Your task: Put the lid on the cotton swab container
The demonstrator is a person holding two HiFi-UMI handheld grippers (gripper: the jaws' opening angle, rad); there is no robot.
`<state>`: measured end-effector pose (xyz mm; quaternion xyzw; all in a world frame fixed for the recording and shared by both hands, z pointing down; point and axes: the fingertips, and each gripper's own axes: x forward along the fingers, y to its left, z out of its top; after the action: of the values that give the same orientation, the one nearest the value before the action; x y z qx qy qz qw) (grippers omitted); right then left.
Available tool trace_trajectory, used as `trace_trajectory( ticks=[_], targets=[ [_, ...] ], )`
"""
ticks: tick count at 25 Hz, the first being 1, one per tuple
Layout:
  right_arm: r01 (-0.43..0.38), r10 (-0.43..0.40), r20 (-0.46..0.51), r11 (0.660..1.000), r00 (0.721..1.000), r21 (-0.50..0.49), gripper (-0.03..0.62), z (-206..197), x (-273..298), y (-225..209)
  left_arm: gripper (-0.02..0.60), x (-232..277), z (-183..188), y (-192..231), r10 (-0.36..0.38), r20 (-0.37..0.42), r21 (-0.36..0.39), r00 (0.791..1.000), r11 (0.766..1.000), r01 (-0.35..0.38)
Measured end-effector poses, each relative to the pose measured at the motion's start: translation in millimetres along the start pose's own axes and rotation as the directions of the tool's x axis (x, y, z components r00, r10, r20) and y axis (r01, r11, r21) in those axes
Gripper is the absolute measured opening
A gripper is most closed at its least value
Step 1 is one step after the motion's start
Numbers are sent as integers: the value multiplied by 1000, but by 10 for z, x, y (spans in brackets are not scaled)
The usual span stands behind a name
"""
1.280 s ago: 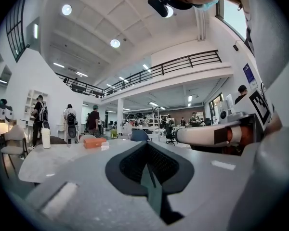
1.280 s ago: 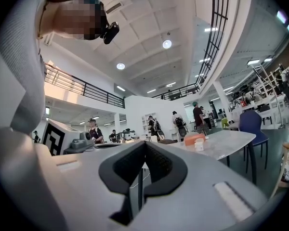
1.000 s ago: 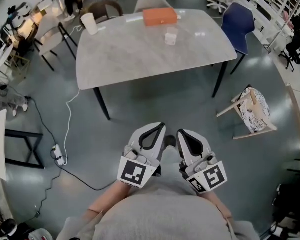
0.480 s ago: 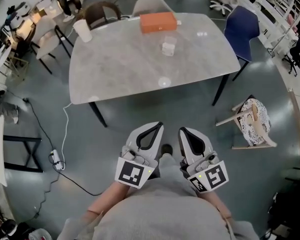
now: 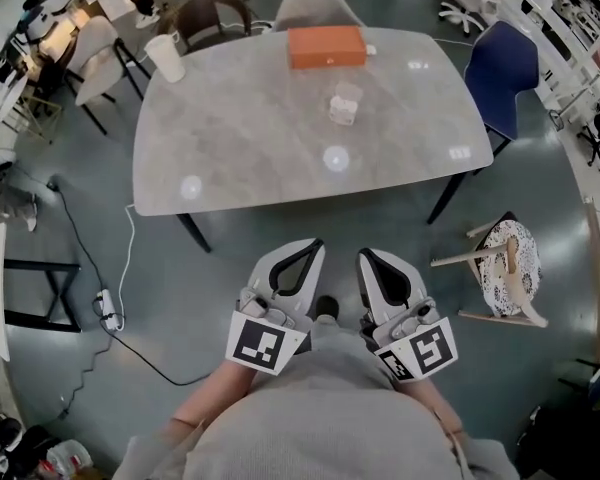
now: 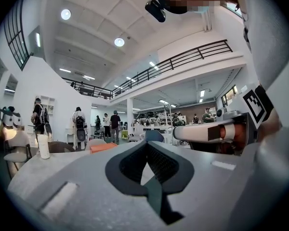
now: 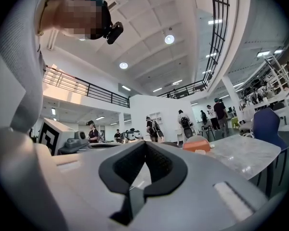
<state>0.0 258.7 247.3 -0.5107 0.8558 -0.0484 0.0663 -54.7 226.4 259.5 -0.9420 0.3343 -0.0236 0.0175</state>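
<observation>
1. Task not started, as I judge it: the left gripper [image 5: 308, 247] and right gripper [image 5: 372, 256] are both well short of the near edge of the grey stone-look table [image 5: 240, 138].
2. Both grippers have jaws clenched together with nothing between them.
3. The small clear plastic cotton swab container [image 5: 345, 103] sits mid-table toward the far edge, near the orange rectangular box [image 5: 326, 46].
4. Can't make out the lid; the round bright patches on the table may be glare.
5. Left to do: find the lid, grasp it and seat it.
6. Counts: one container, one box, one white cup [image 5: 166, 56] at the far left corner, two grippers.
</observation>
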Motion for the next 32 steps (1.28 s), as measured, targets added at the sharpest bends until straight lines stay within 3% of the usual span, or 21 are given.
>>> trace_trajectory(
  ticks=[11,19,26,32],
  targets=[
    [-42,42,-15,999,999,-3,0,61,276,-403,-2,418,57,196,41,2,14,999,999,-41],
    [-26,26,-13,1000,1000,14,0,76,351,-342,-2,395,41,293,26,-10,-18,1000,1000,-26],
    [-23,23,-10,1000,1000,20,0,67,347,-322,-2,414,84,322,15,-9,12,1000,1000,-15],
    [-25,25,-15,1000,1000,19,0,61,307,-357,-2,440,56,302,30,-10,-27,1000,999,-30]
  ],
)
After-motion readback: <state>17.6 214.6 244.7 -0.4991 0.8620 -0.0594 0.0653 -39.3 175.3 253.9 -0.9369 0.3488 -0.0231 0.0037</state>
